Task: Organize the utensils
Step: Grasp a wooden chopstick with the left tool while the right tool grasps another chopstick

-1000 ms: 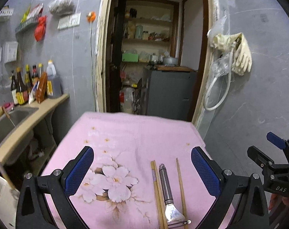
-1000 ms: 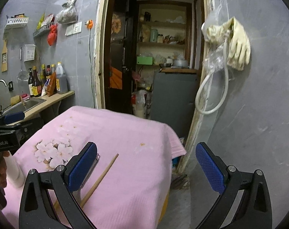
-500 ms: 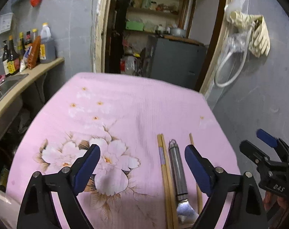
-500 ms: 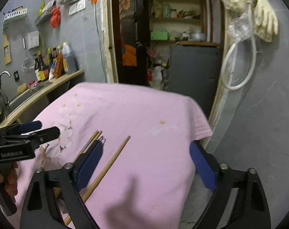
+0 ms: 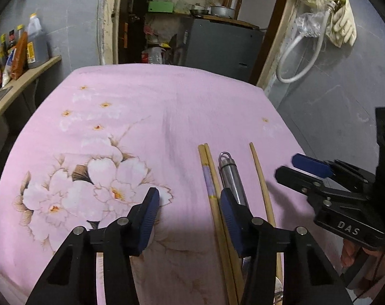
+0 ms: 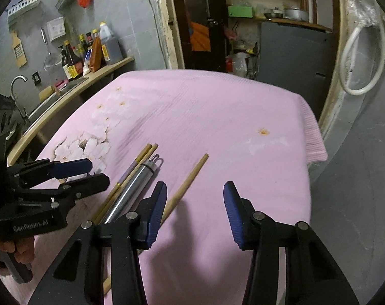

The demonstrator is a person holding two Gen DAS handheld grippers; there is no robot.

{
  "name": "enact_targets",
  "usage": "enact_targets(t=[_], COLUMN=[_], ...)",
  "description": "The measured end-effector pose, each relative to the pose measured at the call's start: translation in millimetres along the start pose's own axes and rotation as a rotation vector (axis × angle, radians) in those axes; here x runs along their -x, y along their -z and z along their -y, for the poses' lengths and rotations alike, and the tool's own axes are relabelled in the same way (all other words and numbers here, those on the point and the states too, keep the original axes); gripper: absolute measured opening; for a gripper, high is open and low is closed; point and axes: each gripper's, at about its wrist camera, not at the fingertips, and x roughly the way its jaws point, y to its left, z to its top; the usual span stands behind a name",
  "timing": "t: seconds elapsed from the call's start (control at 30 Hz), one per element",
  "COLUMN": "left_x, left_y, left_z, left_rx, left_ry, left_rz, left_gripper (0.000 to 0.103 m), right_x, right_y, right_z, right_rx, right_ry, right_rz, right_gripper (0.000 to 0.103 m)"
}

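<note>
Both hand-held grippers have dropped closer to the pink-clothed surface (image 5: 146, 96) since a second ago. Nearest, the left hand-held gripper (image 5: 189, 208) is closing with nothing between its pads, just cloth. Its right pad sits right beside the paired chopsticks (image 5: 210, 178). The right hand-held gripper (image 6: 193, 203) is also closing on nothing, its left pad over the lone chopstick (image 6: 189, 178). Between those, a bit farther, lies the steel-handled utensil (image 5: 229, 175). I'd say centre each gripper over one stick first, then close low and square so it doesn't roll away.
</note>
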Motion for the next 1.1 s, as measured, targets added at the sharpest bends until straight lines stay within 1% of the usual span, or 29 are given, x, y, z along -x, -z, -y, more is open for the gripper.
enact_targets(t=[0.17,0.37,0.53,0.7,0.8,0.83,0.93,1.0,1.03,1.1], left_x=[-11.8,-16.3,-18.8,-20.2,-17.0,-16.6,-17.9,-21.2,-25.1,-28.7], left_y=[0.4,-4.3,-5.1,-8.1,-6.8,-6.4,-7.5,-10.5,-12.7,-14.8], left_z=[3.0,1.0,-0.2,1.5,2.6,2.1,3.6,3.8,6.5,18.5], left_rx=[-0.023,0.004,-0.018,-0.032,-0.030,-0.025,-0.035,-0.040,-0.058,-0.140], left_ry=[-0.013,0.020,0.029,0.027,0.041,0.050,0.054,0.036,0.021,-0.046], left_rz=[-0.047,-0.055,-0.066,-0.098,-0.125,-0.132,-0.140,-0.143,-0.156,-0.161], left_gripper=[0.040,0.040,0.040,0.040,0.035,0.033,0.030,0.028,0.027,0.026], right_x=[-11.0,-20.2,-19.1,-12.5,-7.3,-6.9,-8.1,-8.5,-9.4,-9.7], right_y=[-3.1,-0.6,1.9,5.2,9.2,10.5,11.9,11.8,12.5,13.1], right_z=[-7.5,-6.5,-4.7,-0.1,5.8,7.5,9.8,8.7,7.6,6.6], right_rx=[0.028,0.034,0.047,0.045,0.016,0.004,-0.020,-0.023,-0.024,-0.029], right_ry=[0.000,0.000,0.017,0.042,0.033,0.028,0.023,0.027,0.029,0.031], right_rz=[-0.026,-0.069,-0.081,-0.124,-0.133,-0.132,-0.133,-0.131,-0.130,-0.131], right_gripper=[0.039,0.039,0.030,0.024,0.021,0.021,0.021,0.021,0.021,0.021])
